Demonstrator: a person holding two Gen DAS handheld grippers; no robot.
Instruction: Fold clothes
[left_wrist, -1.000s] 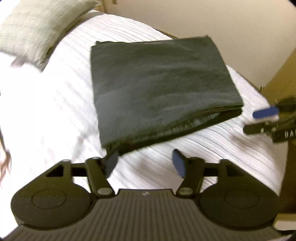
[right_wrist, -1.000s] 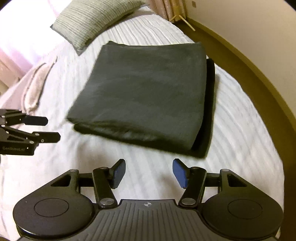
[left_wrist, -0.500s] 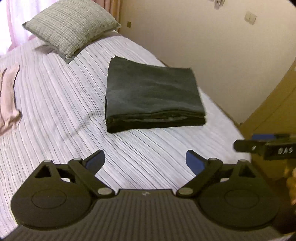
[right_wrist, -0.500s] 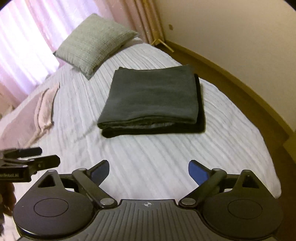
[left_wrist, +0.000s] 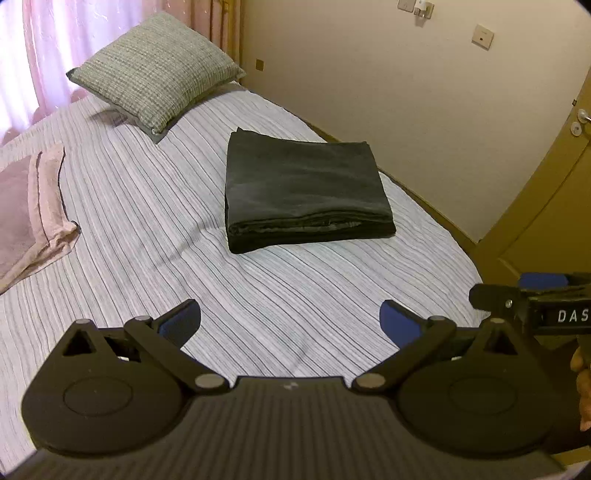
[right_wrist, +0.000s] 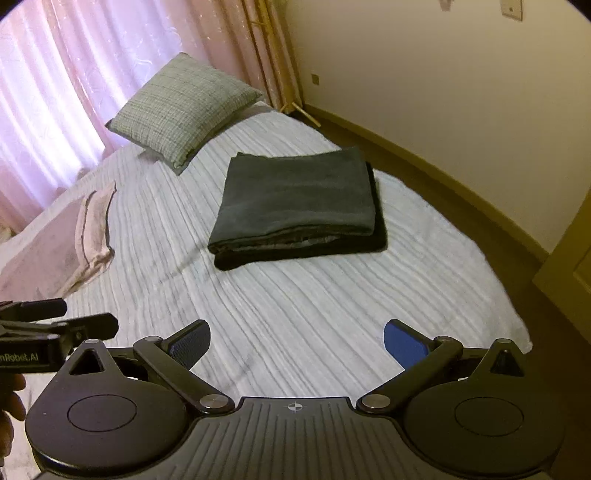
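Observation:
A dark grey garment (left_wrist: 303, 188) (right_wrist: 299, 203) lies folded into a flat rectangle on the striped bedspread (left_wrist: 147, 229) (right_wrist: 314, 302), its layered edge facing me. My left gripper (left_wrist: 290, 323) hangs open well short of it, with nothing between its blue pads. My right gripper (right_wrist: 297, 341) is likewise open and held back from the garment. In the left wrist view the right gripper (left_wrist: 532, 299) shows side-on at the far right edge. The left gripper (right_wrist: 59, 325) appears at the left edge of the right wrist view.
A grey checked pillow (left_wrist: 155, 70) (right_wrist: 181, 107) leans at the head of the bed. A pink folded cloth (left_wrist: 33, 206) (right_wrist: 85, 240) lies on the left. Pink curtains (right_wrist: 74, 74) hang behind; a beige wall (left_wrist: 406, 92) and a wooden door (left_wrist: 546, 192) bound the right side.
Both grippers have pulled back and up from the folded garment, and their fingers have spread wider apart. The garment lies still on the bed.

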